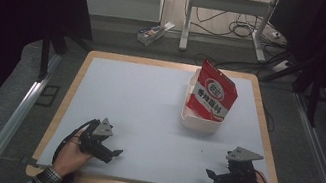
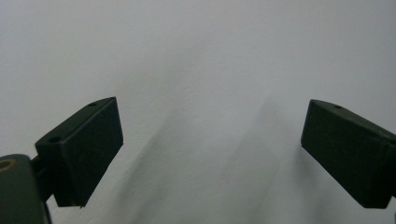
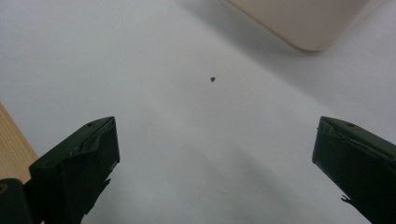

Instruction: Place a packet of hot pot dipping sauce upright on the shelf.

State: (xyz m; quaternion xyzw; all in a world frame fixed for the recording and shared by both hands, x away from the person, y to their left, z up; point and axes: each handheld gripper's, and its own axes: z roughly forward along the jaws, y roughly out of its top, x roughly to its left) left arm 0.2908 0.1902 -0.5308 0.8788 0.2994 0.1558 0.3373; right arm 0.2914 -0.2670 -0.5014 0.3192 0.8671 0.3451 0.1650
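A red and white snack bag [image 1: 212, 92] stands tilted in a cream plastic bin [image 1: 200, 123] at the back right of the white table mat. My left gripper [image 1: 115, 153] rests near the front left edge, held by a hand, pointing right, and its jaws stand wide open over bare mat [image 2: 210, 154]. Near the front right, my right gripper [image 1: 210, 173] points left and is open with nothing between its fingers [image 3: 77, 168]. A corner of the bin [image 3: 303, 23] shows at the top of the right gripper view.
The white mat [image 1: 147, 114] lies on a wooden table [image 1: 65, 100]. A tiny dark speck [image 3: 212, 79] sits on the mat in front of the right gripper. Behind the table are a desk frame [image 1: 228, 11], floor cables and a small box [image 1: 151, 33].
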